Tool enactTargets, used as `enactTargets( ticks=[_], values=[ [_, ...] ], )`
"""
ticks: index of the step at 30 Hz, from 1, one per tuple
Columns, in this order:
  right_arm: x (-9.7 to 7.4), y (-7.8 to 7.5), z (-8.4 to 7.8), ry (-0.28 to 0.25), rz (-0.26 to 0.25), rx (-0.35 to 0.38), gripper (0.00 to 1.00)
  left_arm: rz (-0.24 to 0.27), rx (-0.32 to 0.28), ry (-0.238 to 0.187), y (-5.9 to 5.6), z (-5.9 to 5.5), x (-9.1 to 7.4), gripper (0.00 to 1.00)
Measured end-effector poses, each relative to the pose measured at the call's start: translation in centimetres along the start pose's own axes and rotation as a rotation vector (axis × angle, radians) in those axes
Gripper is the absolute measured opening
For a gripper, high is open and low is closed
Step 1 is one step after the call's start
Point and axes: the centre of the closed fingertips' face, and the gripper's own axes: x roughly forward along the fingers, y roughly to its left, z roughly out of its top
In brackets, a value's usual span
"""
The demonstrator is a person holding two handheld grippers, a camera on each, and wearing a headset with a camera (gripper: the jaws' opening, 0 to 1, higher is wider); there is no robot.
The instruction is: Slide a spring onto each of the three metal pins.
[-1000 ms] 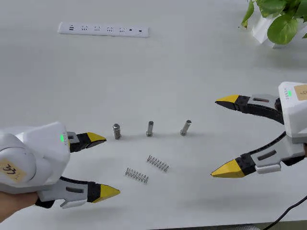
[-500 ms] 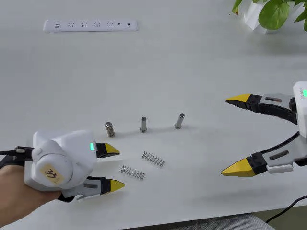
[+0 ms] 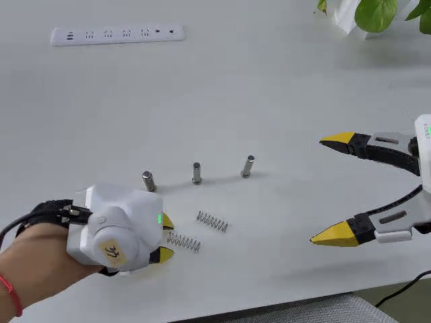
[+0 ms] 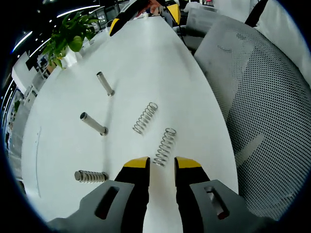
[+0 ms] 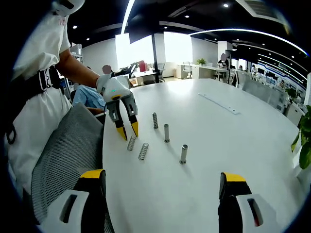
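Now we see left gripper narrowly parted around near spring end, right gripper gaping wide, leftmost pin already sprung.

Three pins in a row on the table, two springs just in front, power strip well behind
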Motion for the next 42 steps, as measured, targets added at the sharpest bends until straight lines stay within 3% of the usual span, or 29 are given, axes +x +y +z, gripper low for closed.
enactTargets(
  ticks=[6,16,26,42],
  values=[
    [-0.21,0.15,-0.29,0.0,-0.004,0.005,0.97,-0.017,0.059,0.047,-0.13,-0.4,0.42,0.14],
    [-0.33,0.25,-0.58,0.004,-0.008,0.011,0.96,-0.025,0.095,0.067,-0.11,-0.47,0.66,0.08],
    [-0.08,0.43,-0.39,0.004,-0.008,0.008,0.95,-0.028,0.102,0.074,-0.13,-0.45,0.67,0.08],
    [0.28,0.79,-0.13,0.006,-0.005,0.008,0.94,-0.036,0.039,0.042,-0.5,-0.32,0.29,0.07]
  ],
)
